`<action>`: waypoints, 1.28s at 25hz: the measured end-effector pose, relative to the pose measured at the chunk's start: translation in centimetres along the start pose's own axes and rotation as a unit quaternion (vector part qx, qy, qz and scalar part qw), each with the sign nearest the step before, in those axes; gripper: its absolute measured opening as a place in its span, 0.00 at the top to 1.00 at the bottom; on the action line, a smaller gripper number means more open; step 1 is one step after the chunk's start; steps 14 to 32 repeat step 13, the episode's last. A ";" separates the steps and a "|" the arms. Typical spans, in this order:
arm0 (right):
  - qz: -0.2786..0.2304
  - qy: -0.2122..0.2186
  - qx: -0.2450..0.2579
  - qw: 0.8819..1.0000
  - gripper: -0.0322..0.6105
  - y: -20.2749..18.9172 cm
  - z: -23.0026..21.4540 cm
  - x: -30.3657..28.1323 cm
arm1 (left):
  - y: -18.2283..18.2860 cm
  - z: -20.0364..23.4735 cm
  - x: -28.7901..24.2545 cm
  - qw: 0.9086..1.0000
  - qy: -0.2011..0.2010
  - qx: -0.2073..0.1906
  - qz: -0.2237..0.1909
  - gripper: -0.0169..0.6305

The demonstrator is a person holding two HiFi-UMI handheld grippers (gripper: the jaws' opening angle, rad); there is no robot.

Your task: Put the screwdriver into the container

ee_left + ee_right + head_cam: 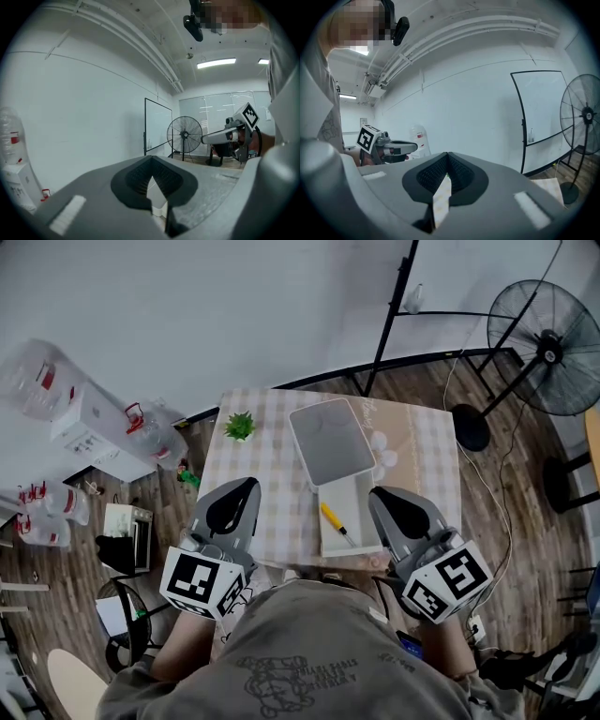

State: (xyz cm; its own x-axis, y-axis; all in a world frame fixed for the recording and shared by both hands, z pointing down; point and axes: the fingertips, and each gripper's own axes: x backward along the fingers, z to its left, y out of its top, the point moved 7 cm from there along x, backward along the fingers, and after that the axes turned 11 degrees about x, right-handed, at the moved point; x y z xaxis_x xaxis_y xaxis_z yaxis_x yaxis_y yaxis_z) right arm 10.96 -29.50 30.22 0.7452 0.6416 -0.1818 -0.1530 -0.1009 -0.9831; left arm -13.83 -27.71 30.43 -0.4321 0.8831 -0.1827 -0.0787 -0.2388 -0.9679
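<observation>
In the head view a yellow-handled screwdriver (333,521) lies inside a white rectangular container (361,486) at the table's near edge. A grey lid (331,440) rests flat just behind the container and overlaps its far end. My left gripper (251,483) hovers left of the container, shut and holding nothing. My right gripper (375,492) is just right of the container, also shut and holding nothing. Both point up and away from the table. In the left gripper view the left gripper's (151,157) jaws meet at the tips; the right gripper's (447,154) do likewise in its own view.
A checked cloth covers the small table (427,451). A little green plant (241,426) stands at its far left corner. A floor fan (553,345) and a black stand pole (389,317) are behind on the right. Water jugs (150,432) and boxes crowd the floor at left.
</observation>
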 end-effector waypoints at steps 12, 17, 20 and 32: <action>0.019 0.006 0.000 1.000 0.91 -0.8 0.4 -1.3 | -0.5 1.3 0.2 1.000 0.008 0.010 0.005 0.97; 0.019 0.005 0.000 1.000 0.91 -0.8 0.3 -1.3 | -0.4 1.4 0.2 1.000 0.009 0.010 0.006 0.97; 0.019 0.005 0.000 1.000 0.91 -0.8 0.3 -1.3 | -0.4 1.4 0.2 1.000 0.009 0.010 0.006 0.97; 0.019 0.005 0.000 1.000 0.91 -0.8 0.3 -1.3 | -0.4 1.4 0.2 1.000 0.009 0.010 0.006 0.97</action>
